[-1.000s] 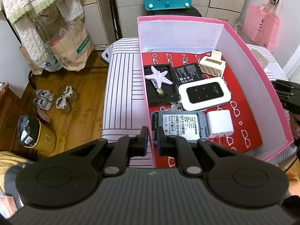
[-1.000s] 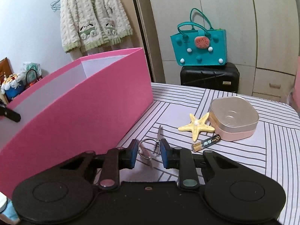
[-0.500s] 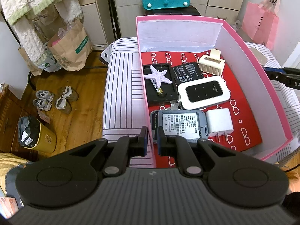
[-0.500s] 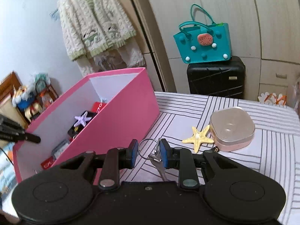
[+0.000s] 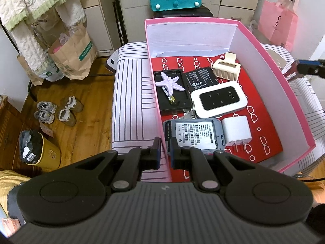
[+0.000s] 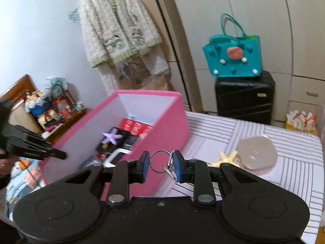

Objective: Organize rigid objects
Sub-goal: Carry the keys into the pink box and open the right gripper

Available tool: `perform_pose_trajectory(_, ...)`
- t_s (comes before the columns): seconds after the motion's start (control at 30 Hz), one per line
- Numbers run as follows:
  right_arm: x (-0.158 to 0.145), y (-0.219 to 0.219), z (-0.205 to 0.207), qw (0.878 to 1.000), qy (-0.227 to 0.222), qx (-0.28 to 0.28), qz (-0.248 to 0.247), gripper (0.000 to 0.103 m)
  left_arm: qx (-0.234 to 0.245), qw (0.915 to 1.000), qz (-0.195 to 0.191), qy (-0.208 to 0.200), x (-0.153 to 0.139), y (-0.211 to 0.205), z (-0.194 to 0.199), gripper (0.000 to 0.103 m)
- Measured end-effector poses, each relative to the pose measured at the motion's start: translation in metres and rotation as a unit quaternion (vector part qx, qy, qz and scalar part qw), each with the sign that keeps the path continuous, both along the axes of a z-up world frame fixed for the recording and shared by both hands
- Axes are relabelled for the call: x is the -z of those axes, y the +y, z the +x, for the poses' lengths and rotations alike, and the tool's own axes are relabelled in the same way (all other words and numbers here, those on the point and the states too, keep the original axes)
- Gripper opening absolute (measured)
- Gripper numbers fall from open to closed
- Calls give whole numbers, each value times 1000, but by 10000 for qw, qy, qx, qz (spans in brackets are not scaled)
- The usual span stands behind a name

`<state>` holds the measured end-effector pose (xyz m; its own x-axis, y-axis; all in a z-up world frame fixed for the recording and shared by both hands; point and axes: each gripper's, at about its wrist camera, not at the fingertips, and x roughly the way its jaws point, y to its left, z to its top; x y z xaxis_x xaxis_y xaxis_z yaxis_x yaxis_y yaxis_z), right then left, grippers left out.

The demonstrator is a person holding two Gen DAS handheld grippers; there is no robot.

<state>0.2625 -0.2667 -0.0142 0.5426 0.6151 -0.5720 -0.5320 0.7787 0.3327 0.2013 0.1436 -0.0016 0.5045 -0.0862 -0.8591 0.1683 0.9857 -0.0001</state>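
Striped tablecloth [image 5: 130, 93] carries an open pink cardboard box [image 5: 270, 65]; the left gripper [image 5: 165, 150], fingers nearly pressed together and empty, hovers at its near-left corner. Right view: the right gripper [image 6: 161, 165] pinches a metal key ring with keys [image 6: 160, 162], box interior lying forward-left, nearer this hand.

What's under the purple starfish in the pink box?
The purple starfish lies on a black tray inside the pink box. A small battery pokes out beneath one arm; its upper part is covered.
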Motion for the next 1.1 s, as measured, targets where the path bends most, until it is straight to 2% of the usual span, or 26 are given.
perform_pose_trajectory(0.23,-39,26,-10,9981,-196,-551,194,30,13,10000,-21,-59,-3,1,-1,8)
perform_pose_trajectory(0.5,-53,84,-11,9890,-65,-1460,211,30,75,9999,69,-109,-2,-2,-3,8)
perform_pose_trajectory(0.8,-20,167,10,9740,616,-2179,-49,30,345,9984,428,-136,-6,-9,-10,7)
perform_pose_trajectory(1.0,10,205,16,9659,877,-2392,-463,30,378,9986,342,-148,-7,-6,-11,7)
perform_pose_trajectory(1.1,14,217,11,9621,812,-2501,-725,30,352,9989,246,-169,-7,-3,-12,7)
